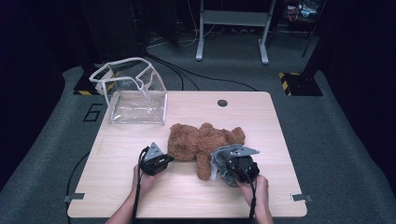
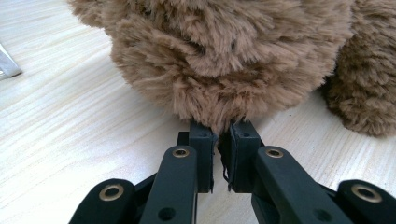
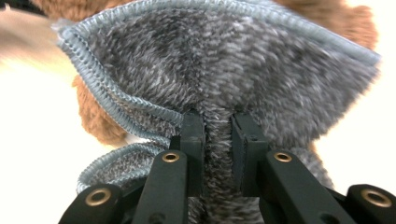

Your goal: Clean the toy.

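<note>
Currently one brown teddy bear (image 1: 203, 142) lies mid-table, one grey cloth (image 3: 219, 70) at its right side, one clear plastic bag (image 1: 135, 93) stands far left — well apart. Left gripper (image 2: 223, 135) pinches the bear's fur at its near edge; right gripper (image 3: 218, 123) is clamped on a cloth fold, bear just behind.

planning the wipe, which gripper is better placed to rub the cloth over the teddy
Right. The right gripper is shut on the grey cloth, next to the teddy bear. The left gripper is pinching the bear's fur, steadying it.
</note>
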Demonstrator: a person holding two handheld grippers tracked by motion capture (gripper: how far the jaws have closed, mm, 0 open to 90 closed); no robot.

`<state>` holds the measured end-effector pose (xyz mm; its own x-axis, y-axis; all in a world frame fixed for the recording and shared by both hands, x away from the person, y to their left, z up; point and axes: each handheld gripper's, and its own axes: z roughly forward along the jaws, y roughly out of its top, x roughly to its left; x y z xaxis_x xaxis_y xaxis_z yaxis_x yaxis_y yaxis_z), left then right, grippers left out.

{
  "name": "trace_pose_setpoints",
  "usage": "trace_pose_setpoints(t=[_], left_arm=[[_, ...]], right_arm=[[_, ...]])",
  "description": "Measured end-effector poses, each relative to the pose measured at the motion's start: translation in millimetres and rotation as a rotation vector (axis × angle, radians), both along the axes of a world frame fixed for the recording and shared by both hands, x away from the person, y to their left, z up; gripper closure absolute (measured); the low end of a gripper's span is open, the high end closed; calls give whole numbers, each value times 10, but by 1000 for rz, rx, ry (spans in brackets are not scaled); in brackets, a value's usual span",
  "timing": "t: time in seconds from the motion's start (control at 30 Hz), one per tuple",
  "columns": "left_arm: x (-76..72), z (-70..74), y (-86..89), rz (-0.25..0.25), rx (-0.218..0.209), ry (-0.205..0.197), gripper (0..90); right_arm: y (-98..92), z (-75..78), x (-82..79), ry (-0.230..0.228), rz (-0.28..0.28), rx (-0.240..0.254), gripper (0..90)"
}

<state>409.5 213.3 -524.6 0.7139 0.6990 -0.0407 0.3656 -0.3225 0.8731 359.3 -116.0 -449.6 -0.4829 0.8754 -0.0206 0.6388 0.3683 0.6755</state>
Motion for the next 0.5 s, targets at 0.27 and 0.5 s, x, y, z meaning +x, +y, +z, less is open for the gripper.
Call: trace_pose_setpoints(t=[0.27, 0.5], left_arm=[[0, 0, 0, -1, 0, 0, 829], [-2, 0, -1, -2, -3, 1, 829]], right_arm=[[-2, -219, -2, 39, -2, -81, 771], [-201, -204, -56, 63, -39, -76, 772]])
